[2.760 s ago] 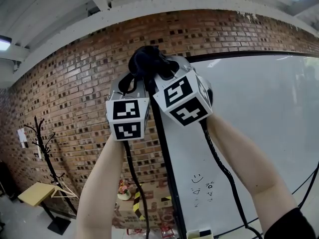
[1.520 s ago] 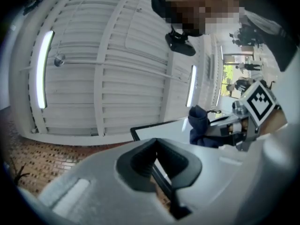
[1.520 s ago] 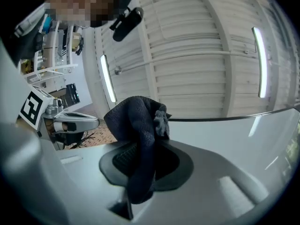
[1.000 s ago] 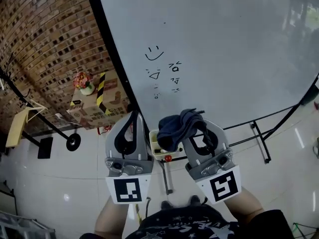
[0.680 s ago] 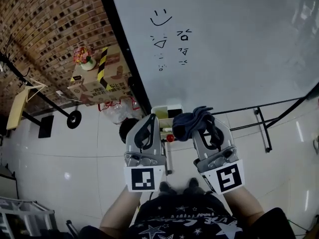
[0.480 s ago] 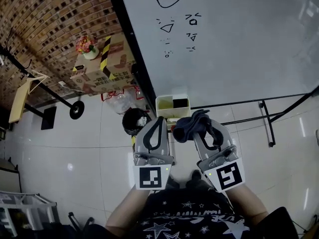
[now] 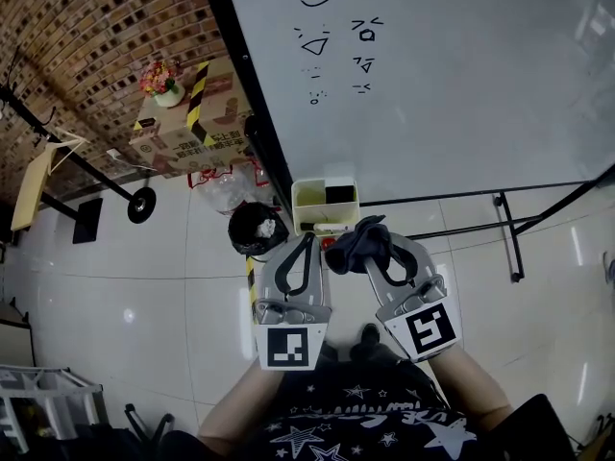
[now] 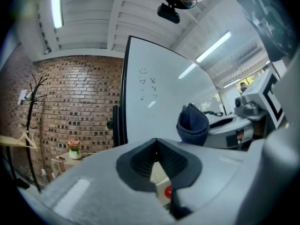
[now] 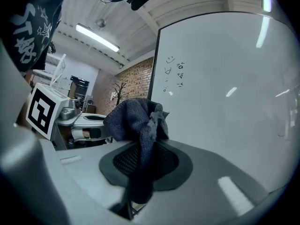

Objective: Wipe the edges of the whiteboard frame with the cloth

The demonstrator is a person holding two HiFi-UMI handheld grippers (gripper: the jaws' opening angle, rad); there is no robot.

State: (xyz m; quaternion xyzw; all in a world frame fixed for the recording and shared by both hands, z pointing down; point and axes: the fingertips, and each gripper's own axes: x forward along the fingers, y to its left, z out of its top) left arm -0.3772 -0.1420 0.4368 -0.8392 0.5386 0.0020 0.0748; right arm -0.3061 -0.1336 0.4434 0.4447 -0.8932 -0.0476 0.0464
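The whiteboard (image 7: 461, 75) fills the top of the head view, with its black frame edge (image 7: 252, 113) running down its left side. Both grippers are held low near my body, apart from the board. My right gripper (image 7: 368, 245) is shut on a bunched dark blue cloth (image 7: 354, 246), which hangs over its jaws in the right gripper view (image 9: 138, 130). My left gripper (image 7: 307, 241) is shut with nothing between its jaws, just left of the cloth. The left gripper view shows the whiteboard (image 8: 159, 102) ahead and the cloth (image 8: 192, 124) to the right.
A yellow-green tray (image 7: 325, 205) hangs at the board's lower left corner, with a black bin (image 7: 255, 227) beside it. A cardboard box (image 7: 192, 133) with a flower pot (image 7: 161, 77) stands by the brick wall. The board's stand legs (image 7: 509, 229) cross the glossy floor at right.
Both grippers came down from the top of the frame's left edge to below the board's bottom corner and drew back toward my body. The cloth stayed in the right gripper.
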